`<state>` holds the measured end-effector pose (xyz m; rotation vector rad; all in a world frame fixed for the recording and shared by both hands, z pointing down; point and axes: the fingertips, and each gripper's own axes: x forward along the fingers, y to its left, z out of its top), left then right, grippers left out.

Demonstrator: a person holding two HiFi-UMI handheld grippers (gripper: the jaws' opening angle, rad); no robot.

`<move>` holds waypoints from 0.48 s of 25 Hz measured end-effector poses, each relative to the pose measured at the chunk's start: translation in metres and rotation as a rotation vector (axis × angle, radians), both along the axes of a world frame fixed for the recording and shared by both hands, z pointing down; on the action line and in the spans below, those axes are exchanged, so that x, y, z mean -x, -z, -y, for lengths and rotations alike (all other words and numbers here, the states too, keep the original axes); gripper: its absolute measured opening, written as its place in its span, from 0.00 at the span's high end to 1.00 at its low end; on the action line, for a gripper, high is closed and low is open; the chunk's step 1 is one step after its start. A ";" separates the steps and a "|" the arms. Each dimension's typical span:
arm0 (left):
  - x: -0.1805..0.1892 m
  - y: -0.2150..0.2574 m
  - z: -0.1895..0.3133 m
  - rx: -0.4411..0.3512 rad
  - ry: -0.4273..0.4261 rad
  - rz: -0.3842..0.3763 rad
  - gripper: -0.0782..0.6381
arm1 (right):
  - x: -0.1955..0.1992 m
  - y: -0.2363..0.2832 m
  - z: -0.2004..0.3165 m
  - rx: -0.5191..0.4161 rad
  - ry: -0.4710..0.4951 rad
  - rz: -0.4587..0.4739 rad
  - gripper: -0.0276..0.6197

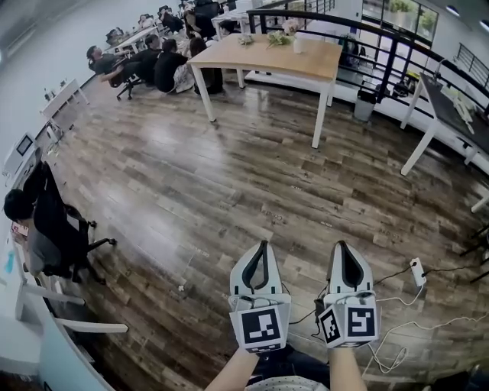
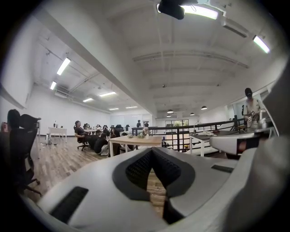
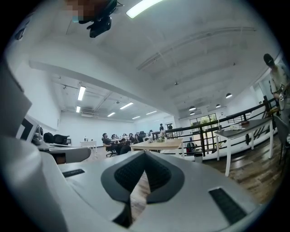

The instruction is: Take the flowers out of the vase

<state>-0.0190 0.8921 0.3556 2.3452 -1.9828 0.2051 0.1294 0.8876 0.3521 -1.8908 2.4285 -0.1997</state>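
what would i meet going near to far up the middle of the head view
left tongs and right tongs side by side, both shut and empty → open wooden floor → wooden table → white vase on the table → black railing

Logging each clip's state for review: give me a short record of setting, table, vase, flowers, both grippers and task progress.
setting: open office, wooden floor
table: wooden, far ahead of both grippers
vase: white, on the table
flowers: by the vase; too small to tell more
left gripper: jaws together, empty
right gripper: jaws together, empty
progress: not yet begun
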 end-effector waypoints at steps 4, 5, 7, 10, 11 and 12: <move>0.012 0.004 0.040 0.003 -0.001 -0.010 0.86 | 0.014 0.006 0.040 0.003 0.007 -0.007 0.97; 0.015 0.004 0.051 0.004 -0.001 -0.014 0.86 | 0.018 0.007 0.050 0.005 0.008 -0.008 0.97; 0.020 0.005 0.072 0.006 -0.003 -0.022 0.86 | 0.025 0.008 0.071 0.008 0.010 -0.007 0.97; 0.028 0.008 0.104 -0.014 -0.011 -0.025 0.86 | 0.035 0.011 0.104 0.008 0.008 -0.004 0.97; 0.031 0.009 0.115 -0.022 -0.014 -0.025 0.86 | 0.039 0.012 0.114 0.006 0.007 -0.005 0.97; 0.035 0.010 0.126 -0.019 -0.017 -0.025 0.86 | 0.043 0.012 0.125 0.005 0.007 -0.006 0.97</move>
